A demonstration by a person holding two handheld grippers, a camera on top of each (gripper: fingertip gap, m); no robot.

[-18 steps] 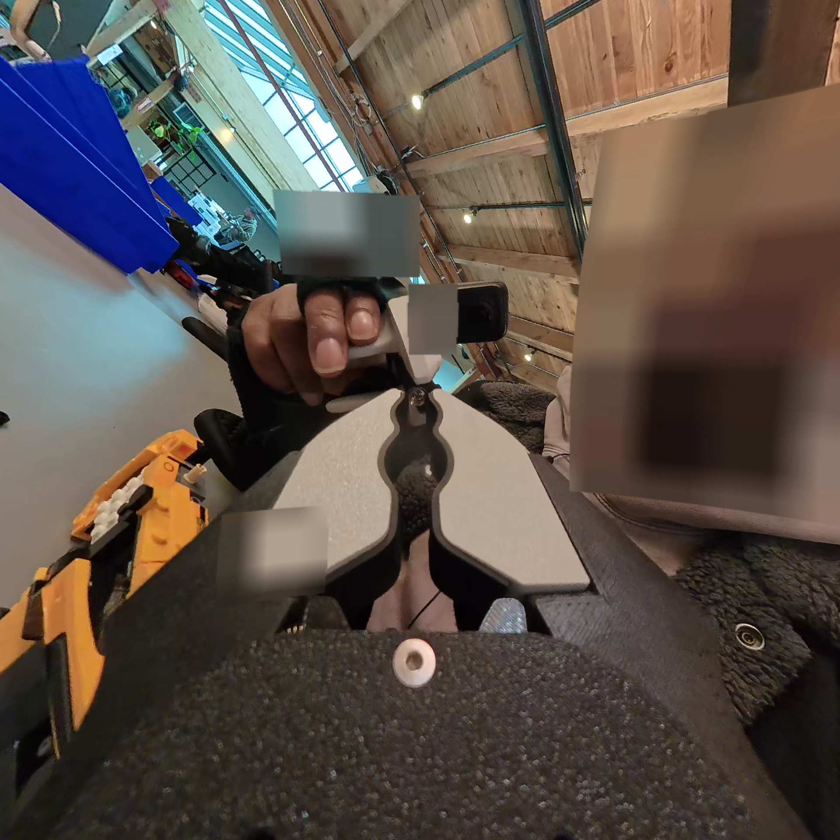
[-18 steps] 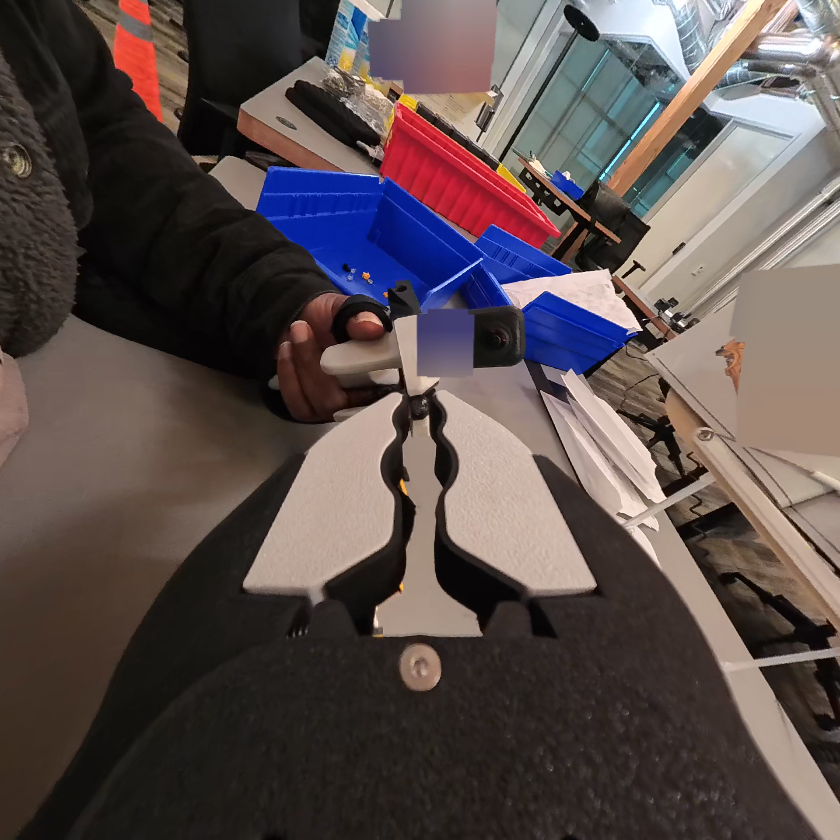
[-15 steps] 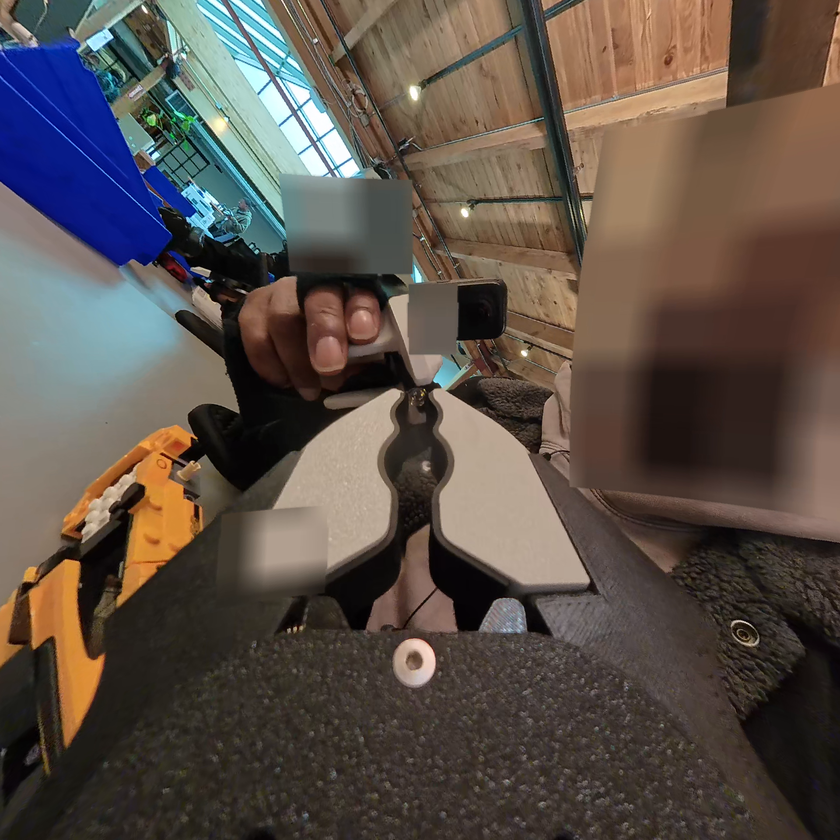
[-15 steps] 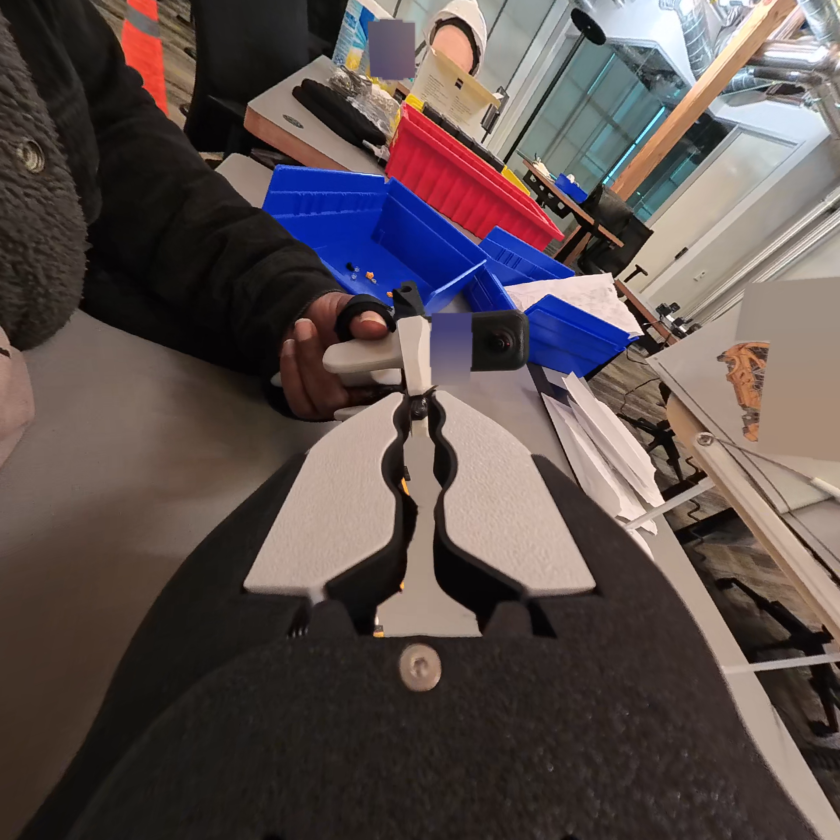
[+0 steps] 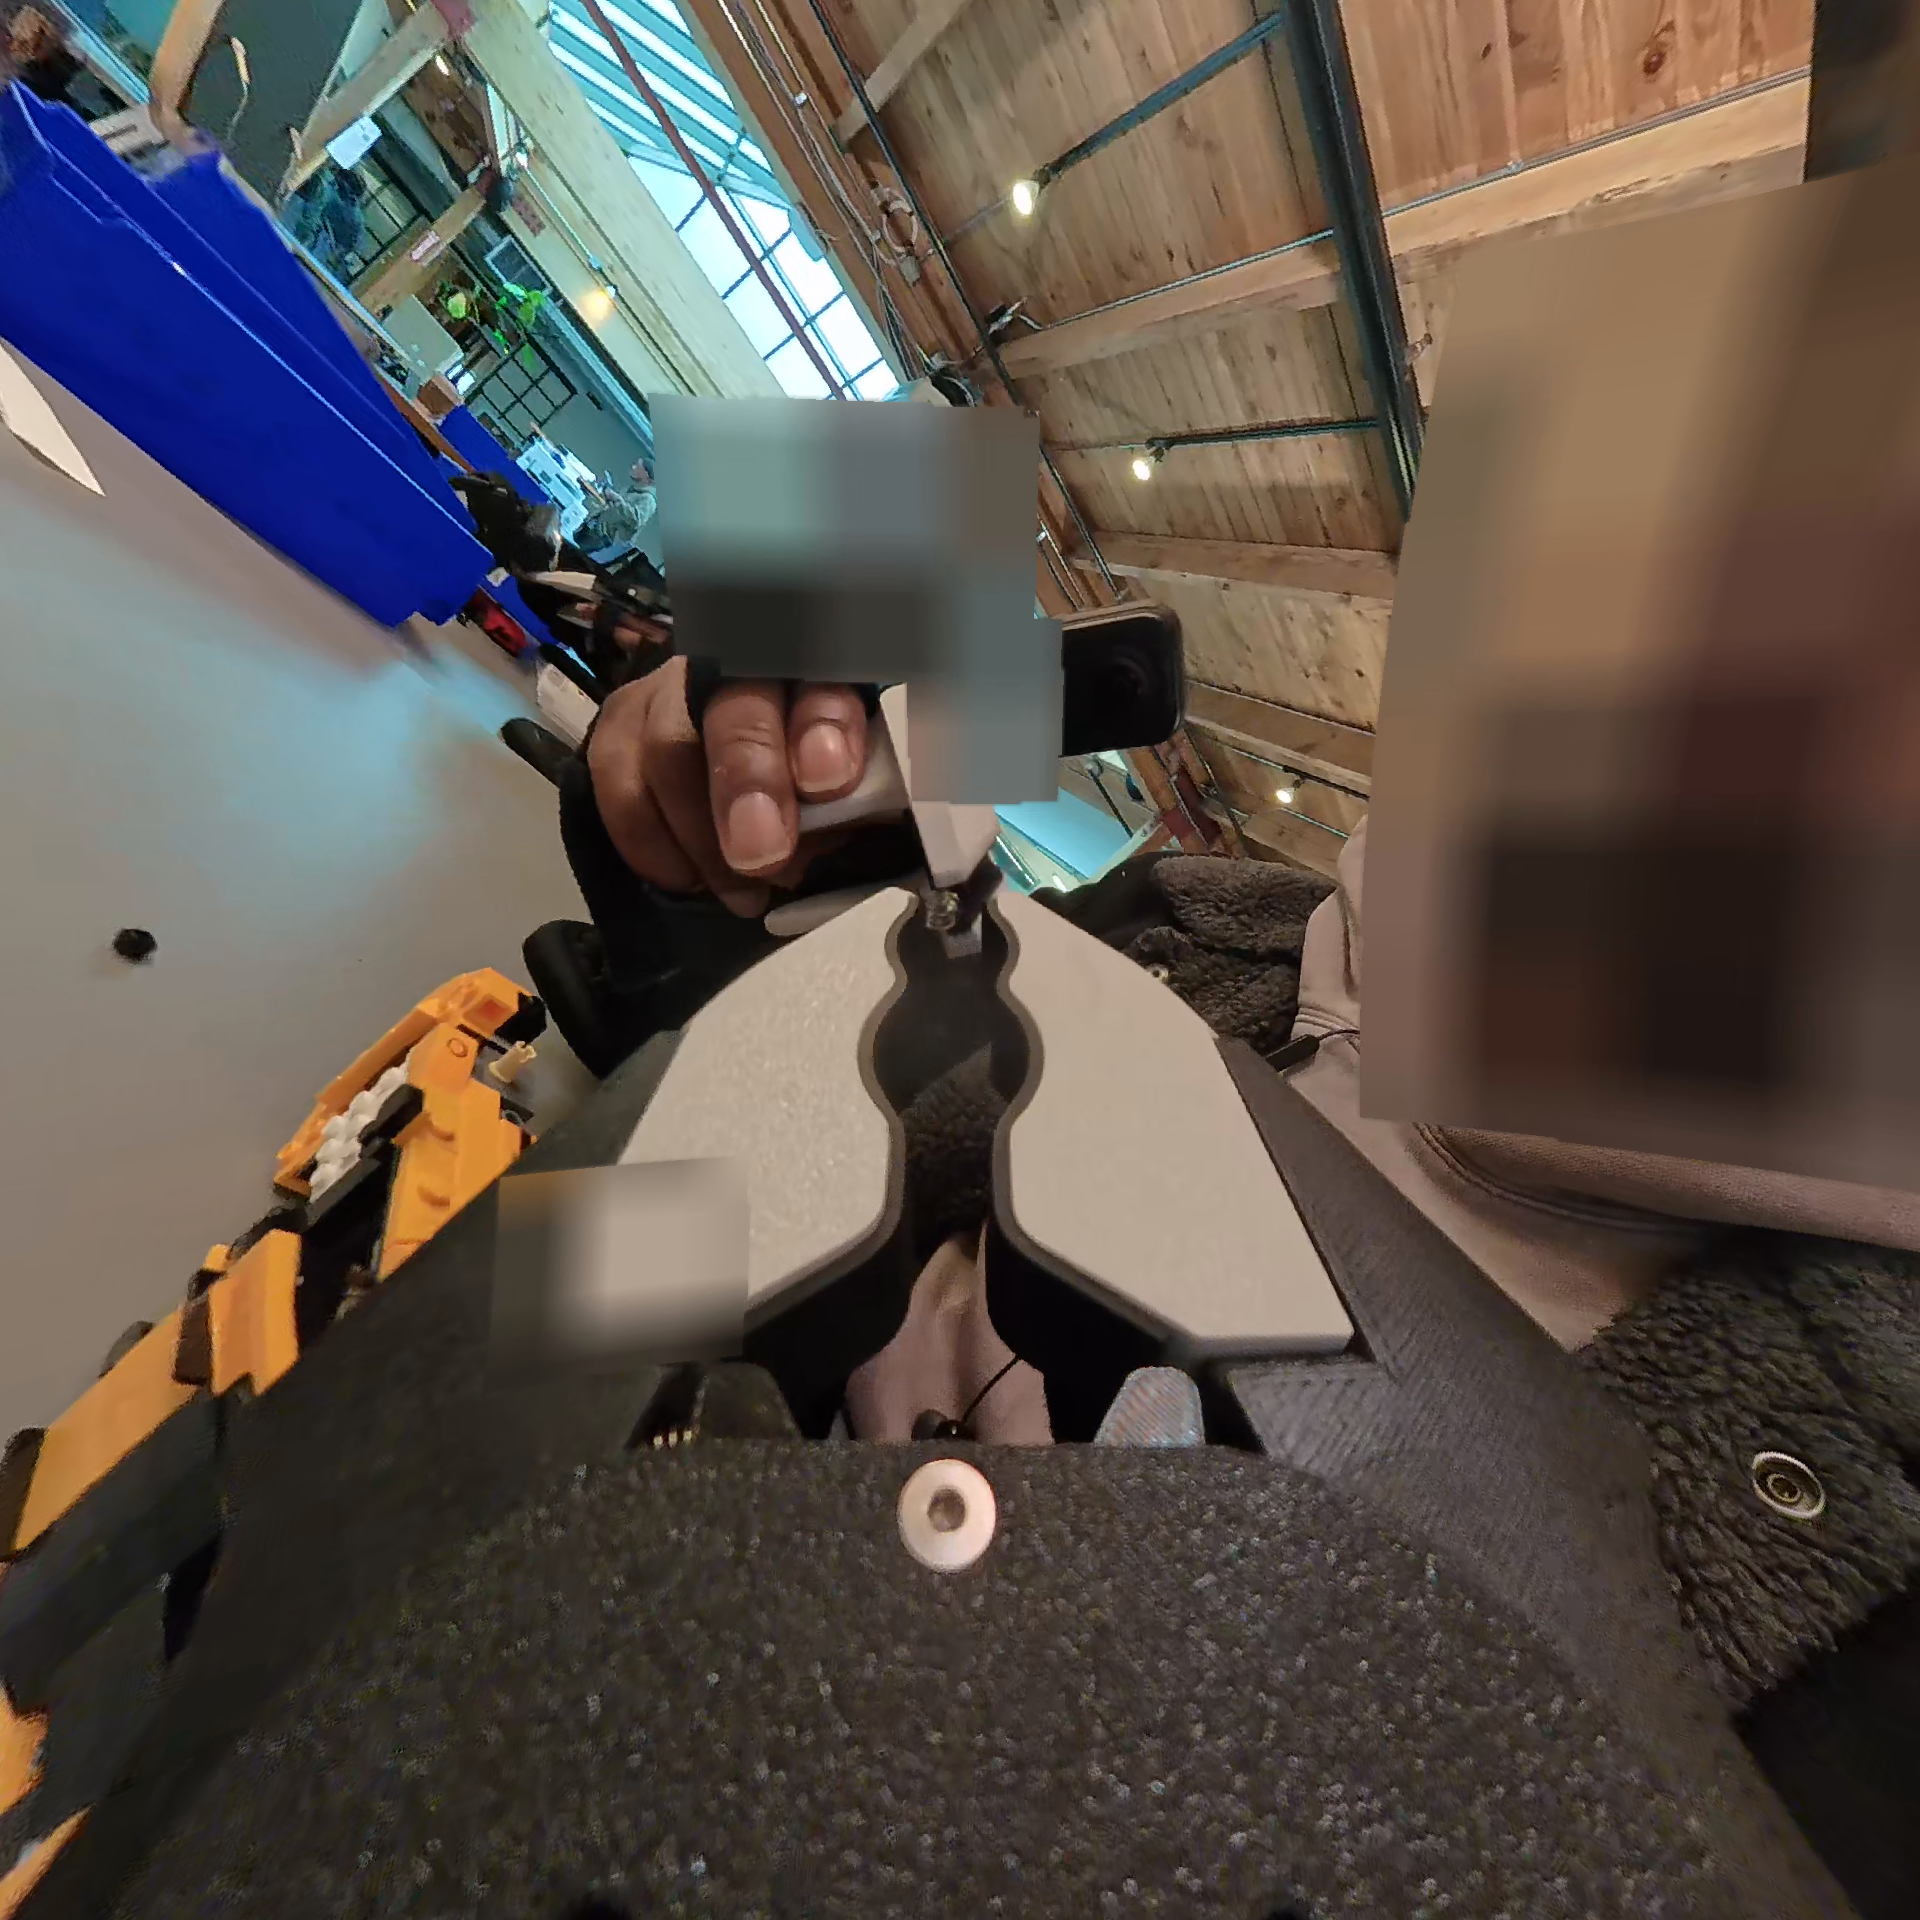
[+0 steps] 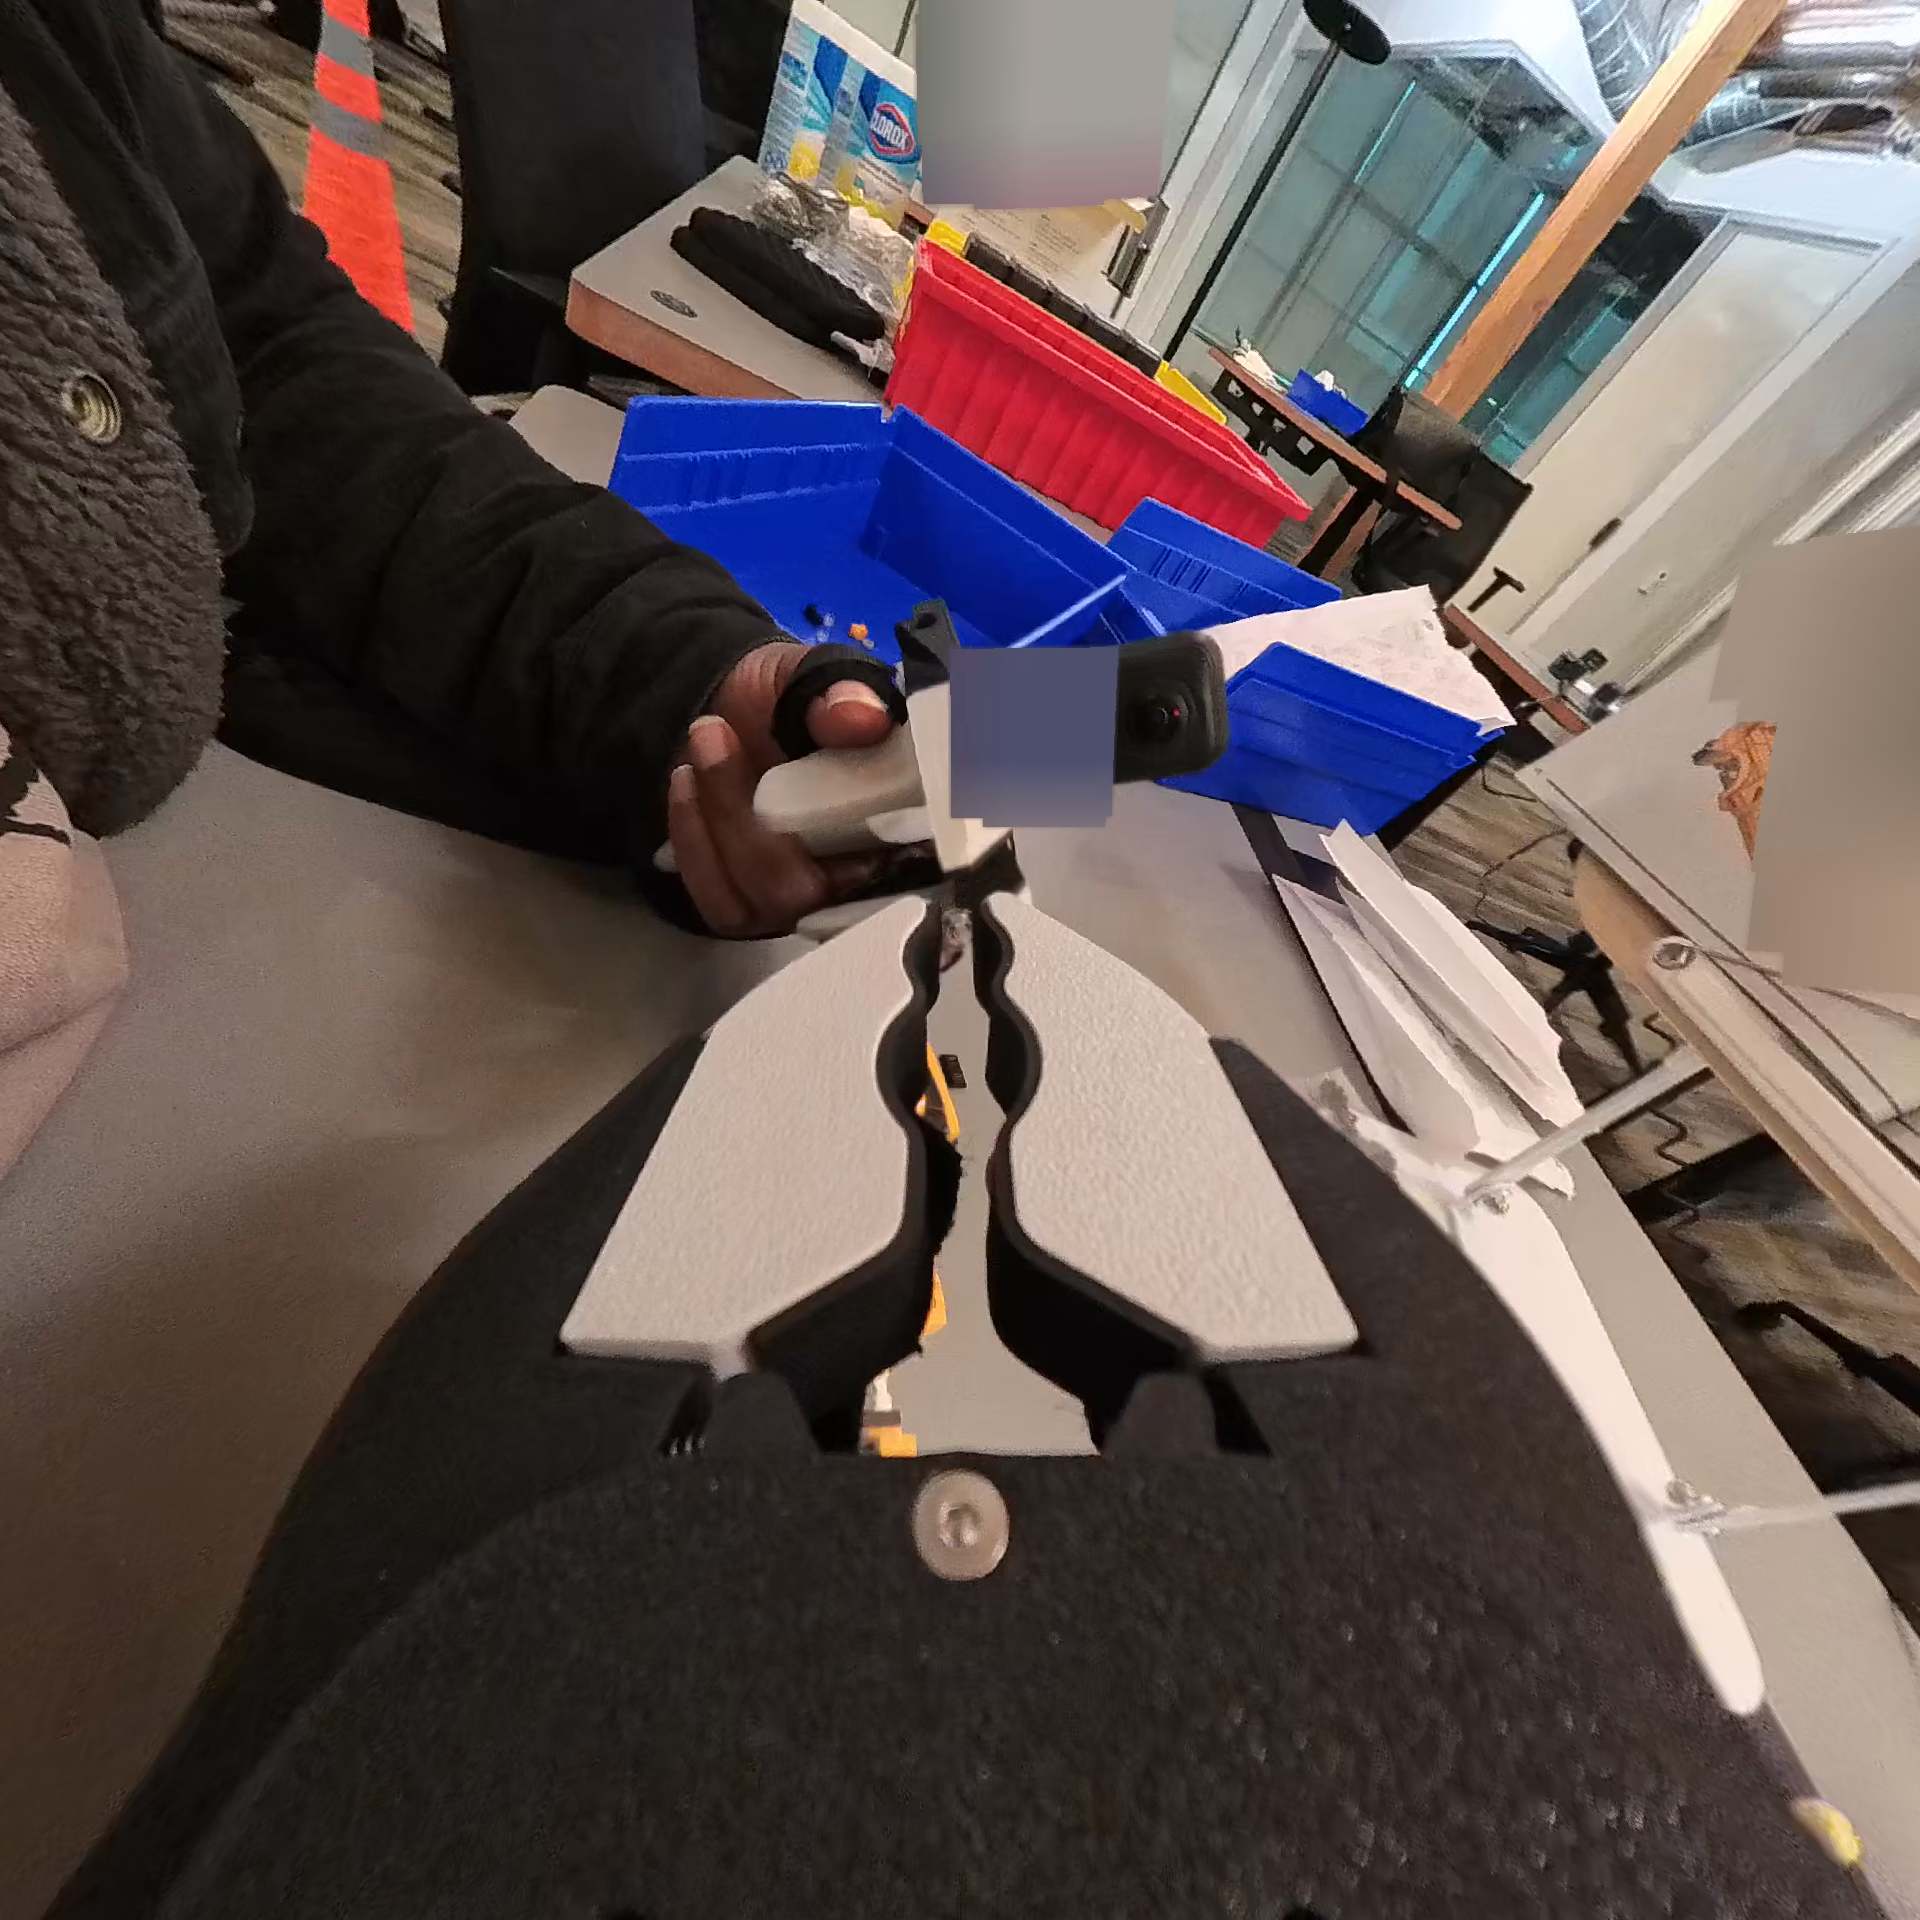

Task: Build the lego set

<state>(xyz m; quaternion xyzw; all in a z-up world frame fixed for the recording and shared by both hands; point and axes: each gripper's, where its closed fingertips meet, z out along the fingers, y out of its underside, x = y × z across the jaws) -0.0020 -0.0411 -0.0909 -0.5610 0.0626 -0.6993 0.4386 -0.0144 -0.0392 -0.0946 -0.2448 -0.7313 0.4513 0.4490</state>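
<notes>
My two grippers meet tip to tip above the grey table (image 5: 208, 779). In the left wrist view, my left gripper (image 5: 943, 914) is shut on a small dark lego piece (image 5: 951, 927), and the right gripper's white tips (image 5: 951, 852) touch the same spot. In the right wrist view, my right gripper (image 6: 958, 916) is nearly shut, with the small dark piece (image 6: 951, 927) between its tips. The orange and black lego model (image 5: 405, 1132) lies on the table left of and below the left gripper. A strip of the model shows through the right fingers' gap (image 6: 940, 1101).
Blue bins (image 6: 883, 520) and a red bin (image 6: 1060, 416) stand at the table's far side. Loose white papers (image 6: 1423, 1018) lie to the right. A small black piece (image 5: 133, 943) lies on the table. The person's dark fleece sleeve (image 6: 416, 582) crosses the left. My two grippers' fingertips are within a few centimetres of each other.
Both grippers stay tip to tip on the small piece. The left view has tilted, so more table and blue bin show. The right view has shifted slightly.
</notes>
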